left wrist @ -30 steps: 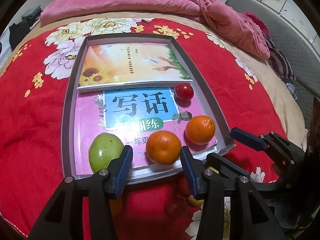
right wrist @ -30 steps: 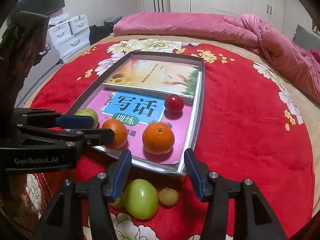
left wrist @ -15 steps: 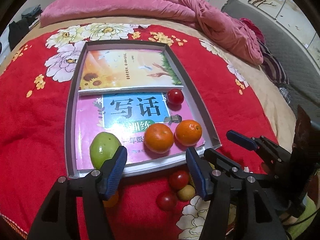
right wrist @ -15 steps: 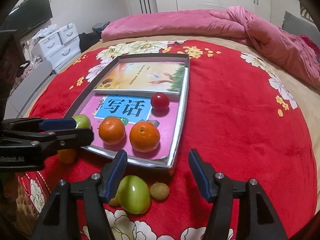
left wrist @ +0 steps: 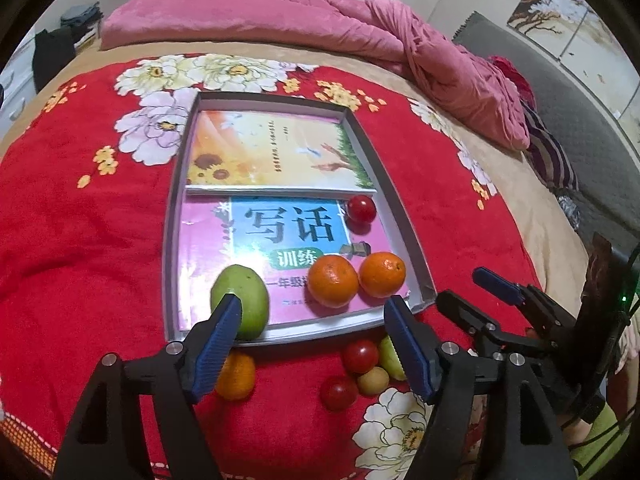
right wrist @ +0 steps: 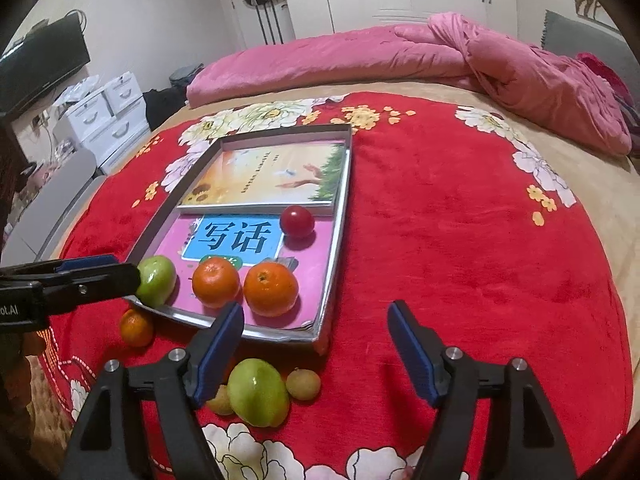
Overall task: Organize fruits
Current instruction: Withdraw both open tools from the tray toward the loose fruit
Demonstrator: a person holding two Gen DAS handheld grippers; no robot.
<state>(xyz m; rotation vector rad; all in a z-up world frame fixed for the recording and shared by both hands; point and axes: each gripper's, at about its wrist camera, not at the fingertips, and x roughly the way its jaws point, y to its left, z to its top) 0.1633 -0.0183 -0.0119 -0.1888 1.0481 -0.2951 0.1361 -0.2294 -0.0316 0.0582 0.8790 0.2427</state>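
My left tool [left wrist: 312,340] hangs over the near edge of the tray [left wrist: 170,240], its jaws opening with nothing pressed between the pads; the left pad sits in front of the green fruit in the tray [left wrist: 244,300] without gripping it. My right tool [right wrist: 316,352] hovers just short of the tray's near right corner, jaws also opening and empty.

The tray lies on a bed covered by a red flowered blanket [left wrist: 80,220]. Inside it, a sunflower book [left wrist: 272,152] lies at the far end, overlapping a pink workbook [left wrist: 280,240] at the near end. On the workbook rest four fruits: the green one at the near left, two oranges side by side and touching, the left orange [left wrist: 333,281] and the right orange [left wrist: 382,274], and a red tomato [left wrist: 361,209] farther back by the right wall.

On the blanket in front of the tray lie the loose fruits. A small orange [left wrist: 237,376] sits just behind my left tool's left pad. Two small tomatoes [left wrist: 360,355], one nearer than the other, cluster with a pale yellow-brown fruit [left wrist: 373,380]. From the right wrist view, a second green fruit [right wrist: 258,392] lies just beside my right tool's left pad, with a brownish round fruit [right wrist: 303,383] to its right and another one partly hidden to its left.

A pink quilt [right wrist: 360,60] is bunched at the far side of the bed.
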